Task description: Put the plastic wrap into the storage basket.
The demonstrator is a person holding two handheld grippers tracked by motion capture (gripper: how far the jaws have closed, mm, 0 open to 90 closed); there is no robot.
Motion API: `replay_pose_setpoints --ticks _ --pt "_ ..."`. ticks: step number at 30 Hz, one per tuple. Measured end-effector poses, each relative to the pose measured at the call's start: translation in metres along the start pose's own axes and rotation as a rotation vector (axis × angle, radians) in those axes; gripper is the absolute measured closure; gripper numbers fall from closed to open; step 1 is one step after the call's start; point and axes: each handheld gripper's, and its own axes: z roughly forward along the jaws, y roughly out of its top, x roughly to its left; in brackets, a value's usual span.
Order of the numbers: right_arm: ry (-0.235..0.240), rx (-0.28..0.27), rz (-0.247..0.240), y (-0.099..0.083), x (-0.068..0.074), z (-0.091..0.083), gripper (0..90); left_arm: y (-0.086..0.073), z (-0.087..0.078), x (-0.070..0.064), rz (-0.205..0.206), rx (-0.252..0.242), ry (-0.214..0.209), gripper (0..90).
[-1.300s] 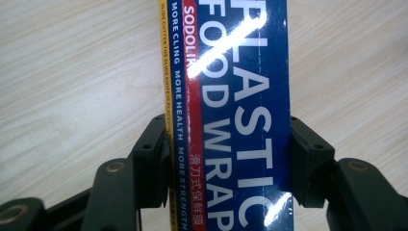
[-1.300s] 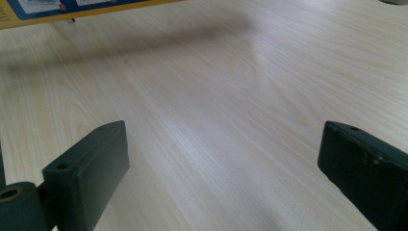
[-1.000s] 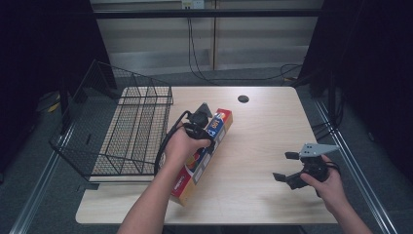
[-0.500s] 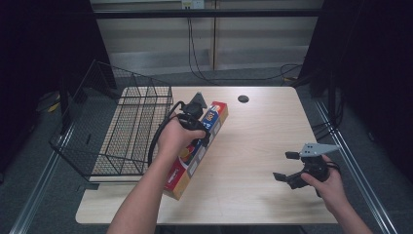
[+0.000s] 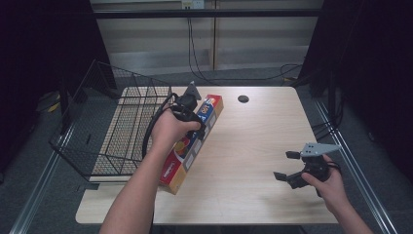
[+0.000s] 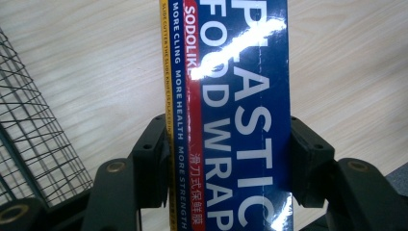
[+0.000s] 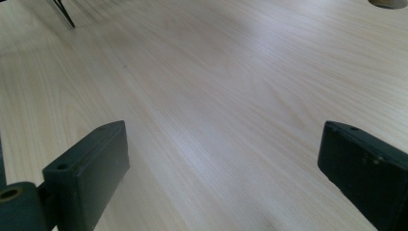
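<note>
Item: long blue, red and yellow cardboard box of plastic food wrap (image 5: 192, 141), printed in white capitals. Location: over the left half of the pale wooden table (image 5: 253, 146), lying slantwise, its far end just beside the black wire basket (image 5: 102, 131), its near end toward the table's front edge. Whether it is lifted clear of the wood or its near end rests there cannot be told.

Holder: left gripper (image 5: 187, 109), black, two-jawed; its jaws are clamped on the box's two long sides, one pad against the yellow edge and the other against the blue face. Left hand (image 5: 170, 127) wraps the handle from above, forearm reaching in from the lower edge and angled toward the basket, cable looping beside the wrist.

Idle unit: right gripper (image 5: 292, 168), black with a grey three-cornered plate on top; jaws spread wide with nothing between them, over bare wood at the table's right front. Right hand (image 5: 328, 183) holds it low, jaws pointing leftward.

Step in hand, by judgement: carrying the grasped box toward the basket.

Next move calls for: raising the long box above the basket's wire rim, keeping it level so neither end snags the mesh, then lowering it inside before letting go
</note>
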Motion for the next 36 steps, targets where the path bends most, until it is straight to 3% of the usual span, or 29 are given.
replay_pose_setpoints --ticks 8,19,21,32,33,36 --pt "-0.001 -0.003 0.003 0.001 0.000 0.000 3.5 0.002 -0.010 0.002 -0.003 -0.002 -0.007 43.2" --pt "-0.006 -0.006 0.003 0.000 0.000 0.000 3.3 0.001 -0.023 0.012 -0.046 -0.012 -0.001 43.2" --pt "-0.005 -0.005 0.002 0.000 0.000 0.000 3.4 0.001 -0.026 0.015 -0.062 -0.016 -0.017 43.2" --pt "-0.016 -0.012 0.010 0.000 -0.001 -0.001 3.4 -0.001 -0.039 0.025 -0.105 -0.028 0.000 43.2" --pt "-0.015 -0.011 0.010 0.000 -0.001 -0.001 3.4 0.000 -0.041 0.027 -0.090 -0.021 0.011 43.2" --pt "-0.012 -0.010 0.010 0.000 -0.001 0.000 3.4 0.000 -0.044 0.028 -0.099 -0.014 0.010 43.2"
